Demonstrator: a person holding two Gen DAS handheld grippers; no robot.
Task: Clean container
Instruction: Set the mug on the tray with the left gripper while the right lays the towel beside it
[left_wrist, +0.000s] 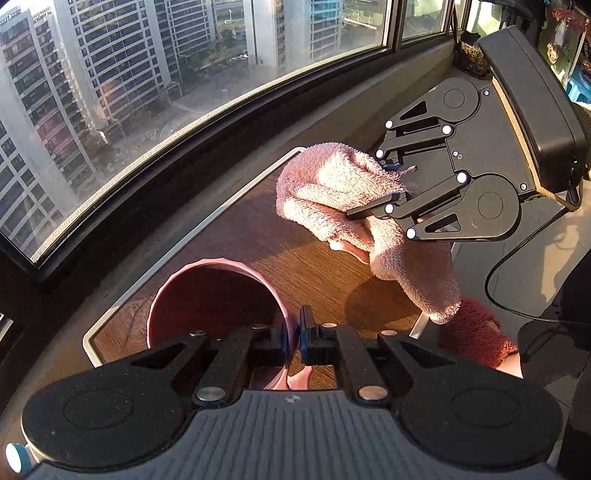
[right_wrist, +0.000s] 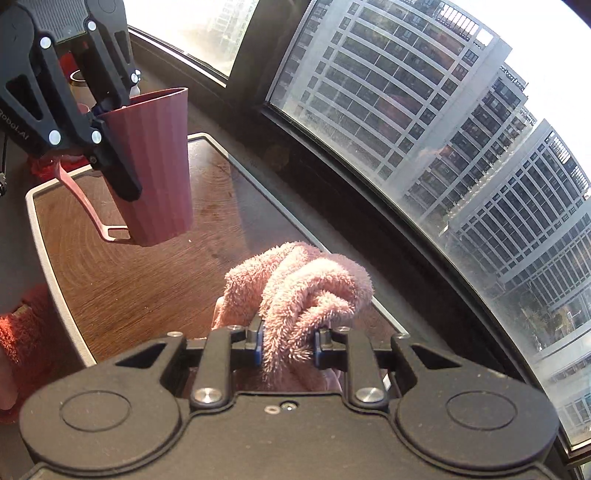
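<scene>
A ribbed pink cup (right_wrist: 159, 166) hangs above a wood-grain tray (right_wrist: 122, 288) by a high-rise window, pinched at its rim by the left gripper (left_wrist: 297, 338).

The right gripper (right_wrist: 288, 343), near the cup but apart from it, is clamped on a bunched fluffy pink cloth (right_wrist: 299, 284); the cup's thin handle (right_wrist: 88, 210) points down toward the tray.

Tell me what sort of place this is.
Probably a high-rise flat, at a small table by the window. The curved window looks down on apartment towers from well above street level. A wood-topped table stands beside the sill, and a pink cup and fluffy cloth suggest a home.
</scene>
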